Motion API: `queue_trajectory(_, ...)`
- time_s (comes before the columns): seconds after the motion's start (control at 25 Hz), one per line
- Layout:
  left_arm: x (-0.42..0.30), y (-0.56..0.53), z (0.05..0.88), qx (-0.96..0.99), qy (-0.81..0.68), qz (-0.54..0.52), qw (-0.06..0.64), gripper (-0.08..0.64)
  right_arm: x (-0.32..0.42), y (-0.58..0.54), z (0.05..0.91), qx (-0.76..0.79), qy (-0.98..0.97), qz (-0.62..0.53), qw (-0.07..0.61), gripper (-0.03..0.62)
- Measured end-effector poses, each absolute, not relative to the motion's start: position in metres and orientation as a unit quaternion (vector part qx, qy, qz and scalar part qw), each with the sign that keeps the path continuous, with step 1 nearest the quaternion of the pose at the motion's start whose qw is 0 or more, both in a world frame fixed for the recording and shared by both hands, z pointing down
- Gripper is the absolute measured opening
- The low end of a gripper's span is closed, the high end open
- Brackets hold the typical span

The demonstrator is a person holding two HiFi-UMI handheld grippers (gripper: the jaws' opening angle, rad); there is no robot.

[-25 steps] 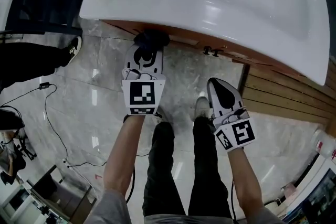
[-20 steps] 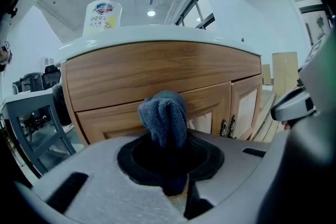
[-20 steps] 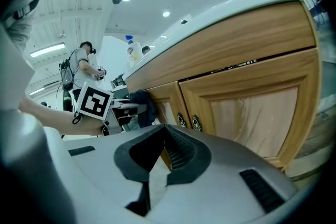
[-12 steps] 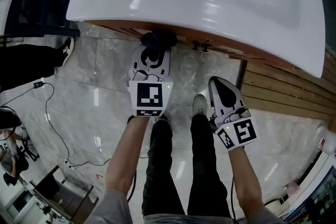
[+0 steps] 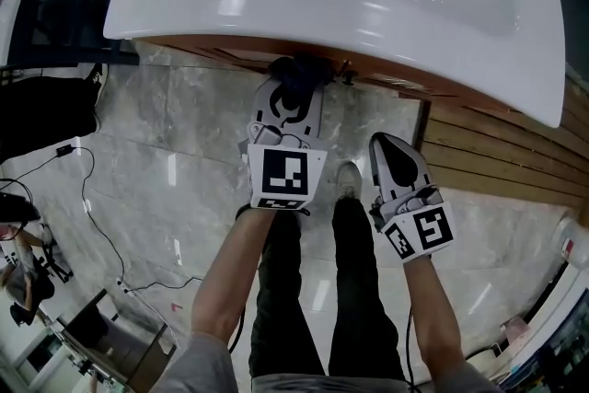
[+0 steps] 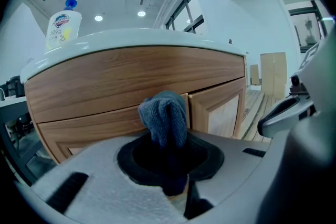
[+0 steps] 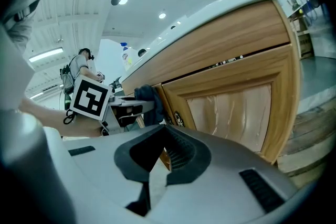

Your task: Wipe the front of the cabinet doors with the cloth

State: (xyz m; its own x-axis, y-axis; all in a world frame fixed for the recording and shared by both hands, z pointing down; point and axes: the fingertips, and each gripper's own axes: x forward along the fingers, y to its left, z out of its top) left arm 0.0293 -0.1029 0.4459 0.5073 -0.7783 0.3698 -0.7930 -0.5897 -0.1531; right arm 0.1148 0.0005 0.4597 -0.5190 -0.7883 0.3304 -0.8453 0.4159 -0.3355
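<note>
Your left gripper [image 5: 293,92] has slid to your right along the cabinet front since a second ago. Its jaws are clamped on the blue cloth [image 6: 164,118], which sits against the wooden cabinet doors [image 6: 220,110] where the two doors meet, under the white basin [image 5: 230,5]. Your right gripper [image 5: 391,152] hangs back from the doors, jaws together on nothing

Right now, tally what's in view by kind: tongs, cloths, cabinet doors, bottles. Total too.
Grey two-jaw tongs with marker cubes: 2, left tongs, right tongs
Blue-grey terry cloth: 1, clamped in the left tongs
Wooden cabinet doors: 2, left door, right door
White soap bottle with blue cap: 1
Total: 6
</note>
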Motion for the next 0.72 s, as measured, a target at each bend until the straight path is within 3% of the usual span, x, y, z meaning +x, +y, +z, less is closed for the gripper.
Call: queue_trajectory(0.72, 0.027, -0.079, 0.443, 0.871, -0.452, 0.192, 0.032, 0.074, 0.111, 0.011, 0.463, 0.482, -0.841, 0.239, 0.065, 0.011)
